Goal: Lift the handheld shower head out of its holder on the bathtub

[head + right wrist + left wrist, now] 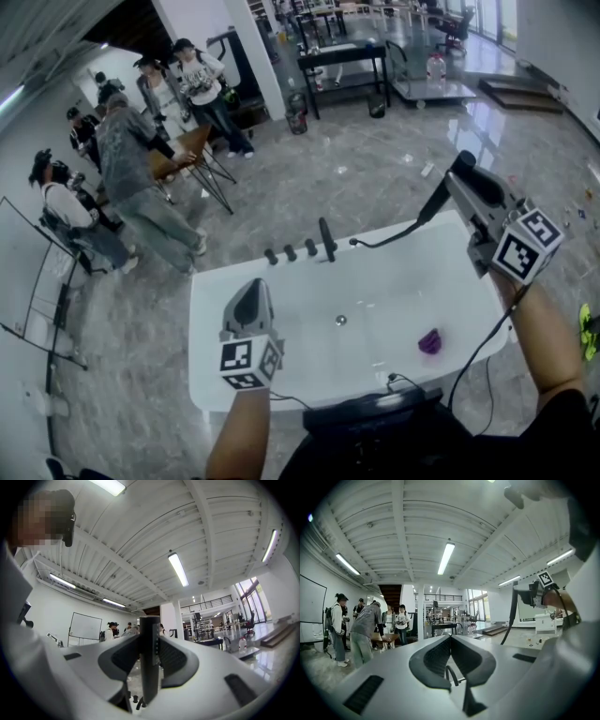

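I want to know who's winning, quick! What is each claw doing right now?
Left claw: closed, holding nothing.
Right claw: closed on the shower head.

Bright, even indoor light from ceiling tube lamps [446,558], plus daylight through the far windows [248,597]. The glossy floor [487,112] carries pale glare streaks. The white bathtub [450,272] is near overexposed, with faint, soft shadows. All views are fisheye with straight lines bowed. Both gripper views have black vignetted corners and a slightly soft near foreground.
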Motion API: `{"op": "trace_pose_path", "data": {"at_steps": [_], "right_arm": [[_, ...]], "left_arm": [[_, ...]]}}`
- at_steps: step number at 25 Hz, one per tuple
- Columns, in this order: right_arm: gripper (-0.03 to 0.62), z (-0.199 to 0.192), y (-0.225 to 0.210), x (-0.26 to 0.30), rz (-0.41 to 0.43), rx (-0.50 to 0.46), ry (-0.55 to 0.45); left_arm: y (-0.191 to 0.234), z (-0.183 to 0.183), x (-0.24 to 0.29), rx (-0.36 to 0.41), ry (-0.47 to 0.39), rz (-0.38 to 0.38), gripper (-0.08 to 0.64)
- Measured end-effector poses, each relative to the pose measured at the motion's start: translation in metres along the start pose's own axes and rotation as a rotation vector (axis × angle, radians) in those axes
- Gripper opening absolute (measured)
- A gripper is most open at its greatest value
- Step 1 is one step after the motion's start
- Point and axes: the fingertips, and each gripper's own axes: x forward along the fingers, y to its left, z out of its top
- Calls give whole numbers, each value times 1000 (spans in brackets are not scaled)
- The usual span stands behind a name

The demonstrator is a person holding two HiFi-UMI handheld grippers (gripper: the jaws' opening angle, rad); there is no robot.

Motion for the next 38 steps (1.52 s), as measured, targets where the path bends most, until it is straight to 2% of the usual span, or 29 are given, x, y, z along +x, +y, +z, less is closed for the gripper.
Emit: {"op": "trace_pose_path", "data": {"at_steps": [8, 16, 24, 38], "right_arm": [[137, 2, 4, -6, 0, 2, -5], [135, 3, 1, -8, -9, 13, -11], [135, -1, 6, -11, -1, -14, -1], [135, -8, 7, -23, -11, 3, 13]], "left_arm": [[-1, -1, -5, -11, 12, 1, 9], [-5, 8, -6, 9, 6, -8, 9], [-13, 10, -6, 10, 7, -18, 9], [-17, -13, -19, -40, 49, -6, 9]]}}
